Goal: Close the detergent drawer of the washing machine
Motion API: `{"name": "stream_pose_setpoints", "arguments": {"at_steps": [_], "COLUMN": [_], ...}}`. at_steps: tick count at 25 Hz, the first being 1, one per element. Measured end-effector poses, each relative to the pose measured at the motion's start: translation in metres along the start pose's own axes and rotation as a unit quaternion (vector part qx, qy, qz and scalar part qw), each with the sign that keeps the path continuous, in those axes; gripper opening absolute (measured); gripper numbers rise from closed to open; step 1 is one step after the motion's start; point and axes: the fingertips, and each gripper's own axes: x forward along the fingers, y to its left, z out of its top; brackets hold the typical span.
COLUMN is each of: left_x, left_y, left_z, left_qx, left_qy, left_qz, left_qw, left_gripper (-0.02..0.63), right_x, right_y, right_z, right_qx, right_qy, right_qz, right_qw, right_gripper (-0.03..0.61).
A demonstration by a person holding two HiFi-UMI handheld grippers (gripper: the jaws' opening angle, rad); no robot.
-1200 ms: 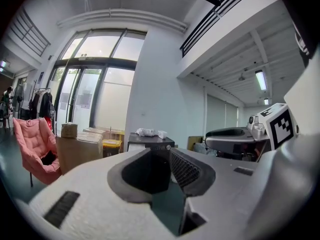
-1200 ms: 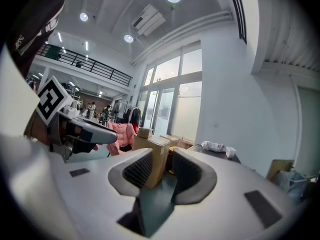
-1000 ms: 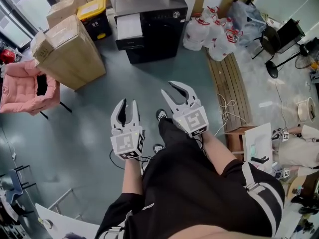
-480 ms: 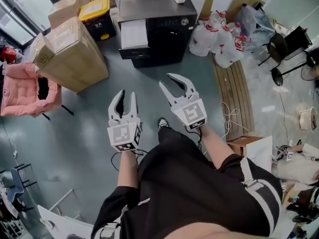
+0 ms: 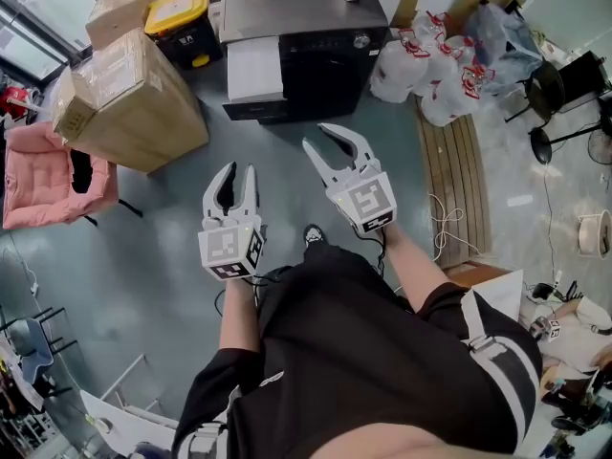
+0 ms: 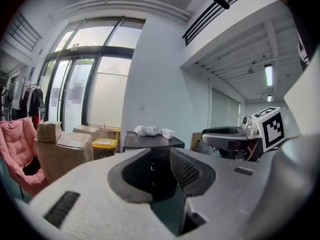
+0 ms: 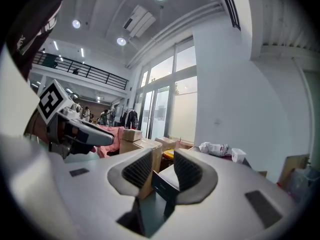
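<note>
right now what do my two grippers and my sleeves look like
Both the left gripper and right gripper are pale grey plastic with curved jaws, dark ribbed pads inside, and a white cube printed with black square markers. The clothing is black, short-sleeved, with white stripes.

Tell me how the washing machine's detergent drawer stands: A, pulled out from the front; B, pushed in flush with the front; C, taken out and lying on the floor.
A: the white detergent drawer juts forward from the black front of the washing machine.
</note>
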Motion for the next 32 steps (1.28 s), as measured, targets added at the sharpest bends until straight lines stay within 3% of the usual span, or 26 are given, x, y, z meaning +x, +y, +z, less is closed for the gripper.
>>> {"name": "stream_pose_setpoints", "arguments": {"at_steps": [15,25,32], "left_x": [0.091,0.183,0.225], "left_y": [0.084,0.168,0.199], "left_z": [-0.007,0.000,-0.040], "left_qx": [0.014,0.026,0.054], "left_qy": [0.040,0.076,0.142], "left_qz": [0.002,-0.074,-0.164], "left_qw": [0.9991,0.9940,0.9747], "left_gripper": [0.129,0.129,0.129], "right_x": [0.095,0.186,0.218], "right_y": [-0.043,-0.055,-0.054], "right_z": [-0.047,-0.068,-0.109], "right_qx": [0.017,0.036,0.053], "right_qy": [0.041,0.101,0.181], "right_qz": [0.035,0.015,-0.025], "right_qw": [0.998,0.994,0.982], "right_gripper": [0.147,0.155,0.155]}}
